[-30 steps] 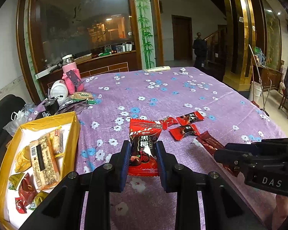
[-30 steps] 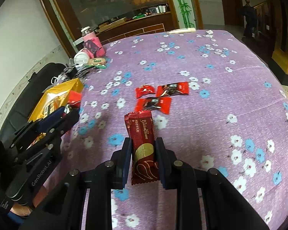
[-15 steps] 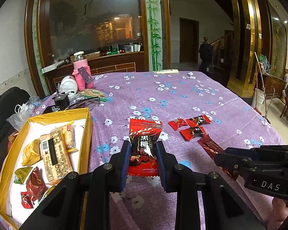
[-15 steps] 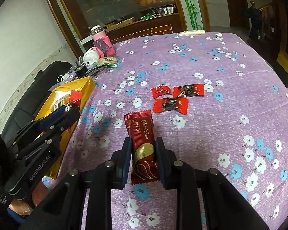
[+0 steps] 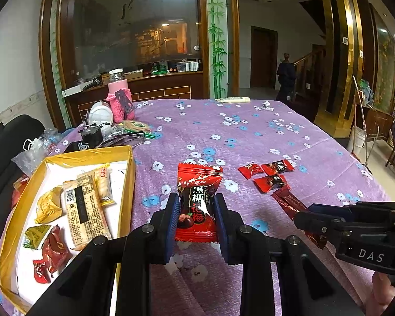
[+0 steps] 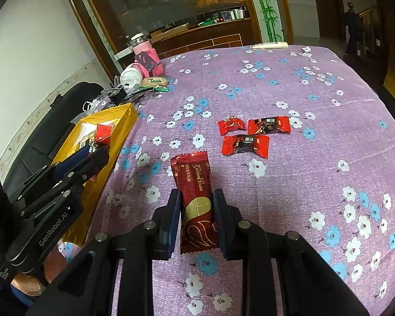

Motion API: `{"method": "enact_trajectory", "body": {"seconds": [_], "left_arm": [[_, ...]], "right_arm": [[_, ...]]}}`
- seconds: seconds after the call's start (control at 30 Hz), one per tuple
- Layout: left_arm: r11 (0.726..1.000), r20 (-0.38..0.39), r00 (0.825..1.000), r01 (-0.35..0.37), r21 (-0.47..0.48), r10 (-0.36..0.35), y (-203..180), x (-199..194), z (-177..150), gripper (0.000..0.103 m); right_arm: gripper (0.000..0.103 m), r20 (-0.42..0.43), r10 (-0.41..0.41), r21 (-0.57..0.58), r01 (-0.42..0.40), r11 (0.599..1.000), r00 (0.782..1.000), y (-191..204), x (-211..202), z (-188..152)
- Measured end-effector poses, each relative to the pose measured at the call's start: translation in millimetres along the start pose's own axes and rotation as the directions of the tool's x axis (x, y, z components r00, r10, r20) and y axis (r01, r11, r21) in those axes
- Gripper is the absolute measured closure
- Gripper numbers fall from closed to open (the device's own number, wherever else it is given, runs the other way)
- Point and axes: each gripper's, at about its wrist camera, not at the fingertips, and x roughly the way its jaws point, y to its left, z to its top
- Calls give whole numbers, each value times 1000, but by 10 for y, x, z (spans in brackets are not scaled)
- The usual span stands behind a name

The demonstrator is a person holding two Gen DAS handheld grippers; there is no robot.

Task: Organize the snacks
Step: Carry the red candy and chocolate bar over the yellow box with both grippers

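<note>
My left gripper is shut on a red plum candy packet, held above the purple cloth just right of the yellow box. The box holds several snacks, among them a long biscuit pack. My right gripper is shut on a dark red wafer bar over the cloth. Three red candies lie on the cloth beyond it; they also show in the left wrist view. The left gripper shows in the right wrist view beside the box.
A pink bottle, a white cup and small clutter stand at the table's far left. A black chair is left of the table. The flowered purple tablecloth stretches far and right.
Both grippers have risen and pulled back slightly with their snacks still held. The box has come further into the left wrist view.
</note>
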Motion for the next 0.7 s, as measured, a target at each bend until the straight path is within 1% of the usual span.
{"method": "enact_trajectory", "body": {"seconds": [0.7], "left_arm": [[998, -4, 1000, -28, -58, 28, 286, -38, -32, 75]], "right_arm": [[79, -1, 26, -48, -26, 999, 1000, 261, 14, 82]]}}
